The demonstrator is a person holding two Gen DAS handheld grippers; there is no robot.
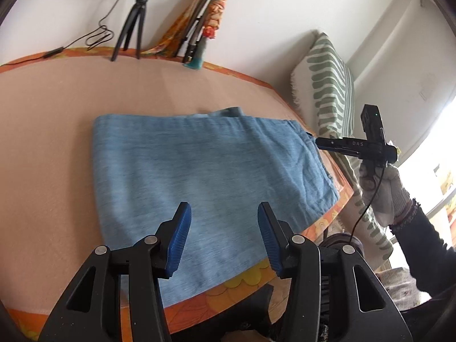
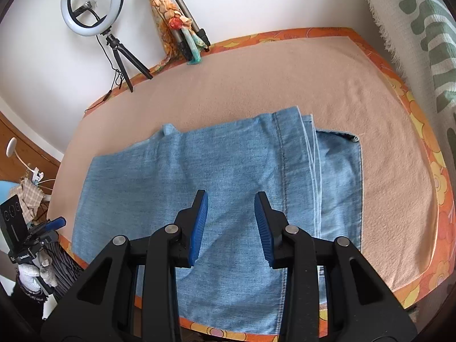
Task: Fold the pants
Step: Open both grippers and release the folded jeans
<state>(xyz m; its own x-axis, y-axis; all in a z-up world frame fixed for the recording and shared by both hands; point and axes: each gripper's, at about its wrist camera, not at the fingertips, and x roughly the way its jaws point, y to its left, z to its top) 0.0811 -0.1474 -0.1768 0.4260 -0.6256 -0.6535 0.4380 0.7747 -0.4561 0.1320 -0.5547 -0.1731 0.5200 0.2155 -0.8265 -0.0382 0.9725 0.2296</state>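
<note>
Light blue denim pants [image 1: 199,168] lie folded flat on the peach-covered table [image 1: 42,142], one edge hanging over the near rim. My left gripper [image 1: 223,225] hovers above their near edge, open, with nothing between its blue pads. In the right wrist view the pants [image 2: 228,171] show a stitched hem folded across the layer beneath, toward the right. My right gripper [image 2: 230,216] stands open above the cloth, holding nothing. The right gripper [image 1: 319,142] also shows at the pants' right end in the left wrist view, held by a gloved hand [image 1: 382,191].
A ring light on a small tripod [image 2: 92,2] and a folded tripod wrapped in an orange scarf [image 2: 173,20] stand at the table's far edge by the wall. A green-patterned cushion [image 1: 327,85] leans beside the table. The orange floral table border [image 2: 439,171] marks the edges.
</note>
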